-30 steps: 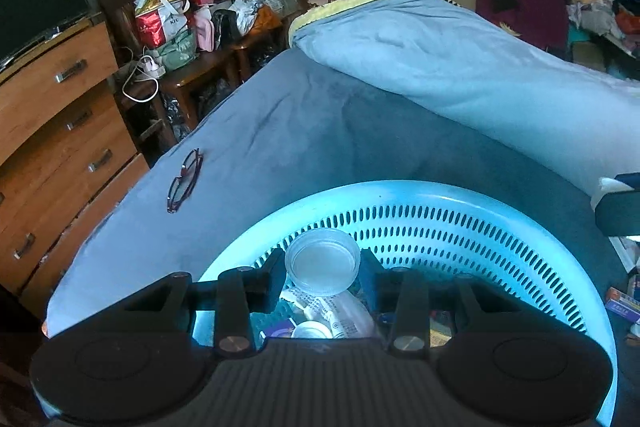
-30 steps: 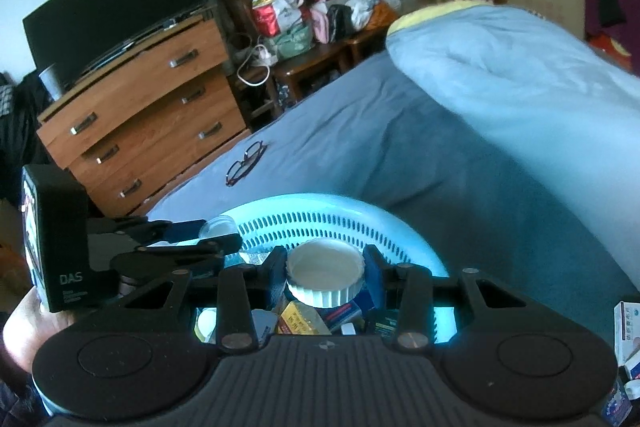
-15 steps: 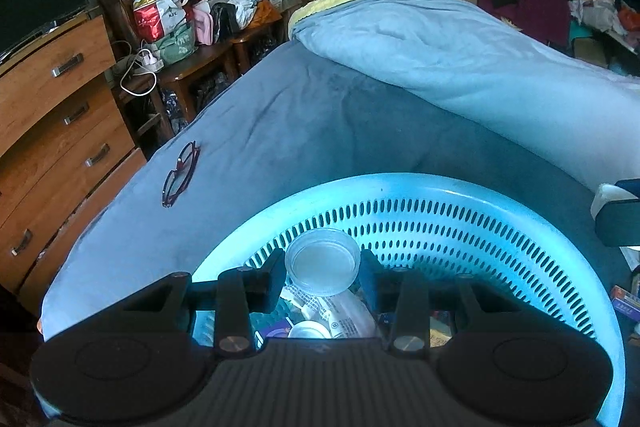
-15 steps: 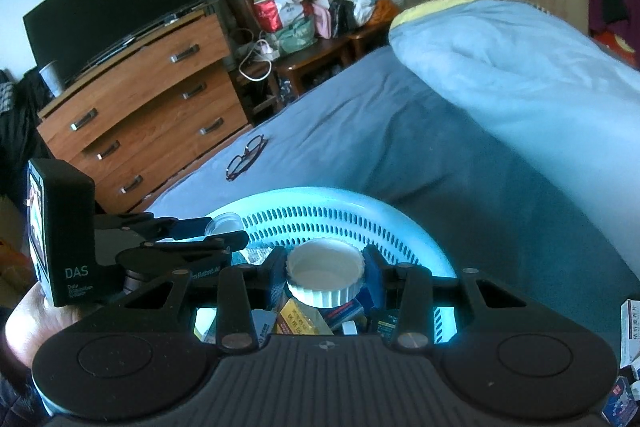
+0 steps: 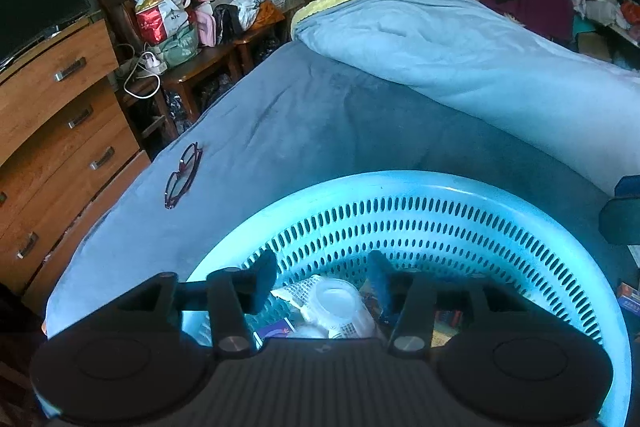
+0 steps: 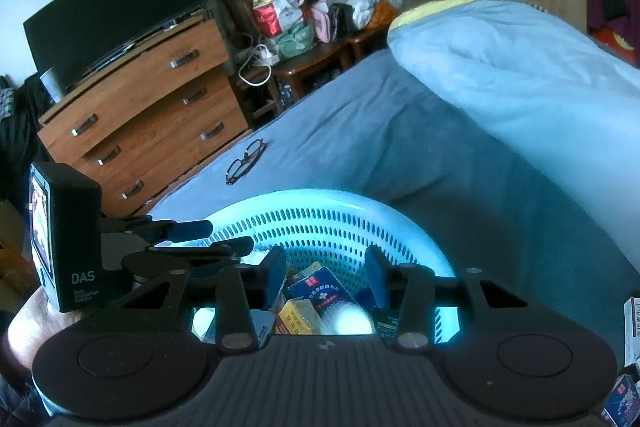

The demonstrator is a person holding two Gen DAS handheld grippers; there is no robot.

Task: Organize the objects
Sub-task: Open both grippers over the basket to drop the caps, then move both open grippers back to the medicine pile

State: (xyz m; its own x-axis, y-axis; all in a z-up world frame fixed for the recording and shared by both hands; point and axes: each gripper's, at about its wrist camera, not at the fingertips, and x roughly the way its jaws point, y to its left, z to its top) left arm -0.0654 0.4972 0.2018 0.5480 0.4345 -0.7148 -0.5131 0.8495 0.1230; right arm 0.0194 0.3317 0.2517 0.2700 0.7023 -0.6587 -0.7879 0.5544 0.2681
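A light blue perforated basket (image 5: 420, 223) sits on the bed, also in the right wrist view (image 6: 320, 223). My left gripper (image 5: 322, 277) is open over it; a clear round container (image 5: 336, 301) lies below among packets. My right gripper (image 6: 326, 273) is open over the basket too; a white lid (image 6: 348, 321), blurred, sits below among small boxes (image 6: 316, 293). The left gripper body (image 6: 68, 239) shows at the left of the right wrist view.
Red-framed glasses (image 5: 183, 175) lie on the grey-blue bed cover (image 5: 320, 115). A light blue quilt (image 5: 460, 59) is folded at the back right. A wooden dresser (image 5: 52, 131) with a TV (image 6: 112, 11) stands left. Small boxes (image 6: 630, 331) lie on the bed at the right.
Both grippers opened. The clear container dropped from the left gripper into the basket, and the white lid dropped from the right gripper into it.
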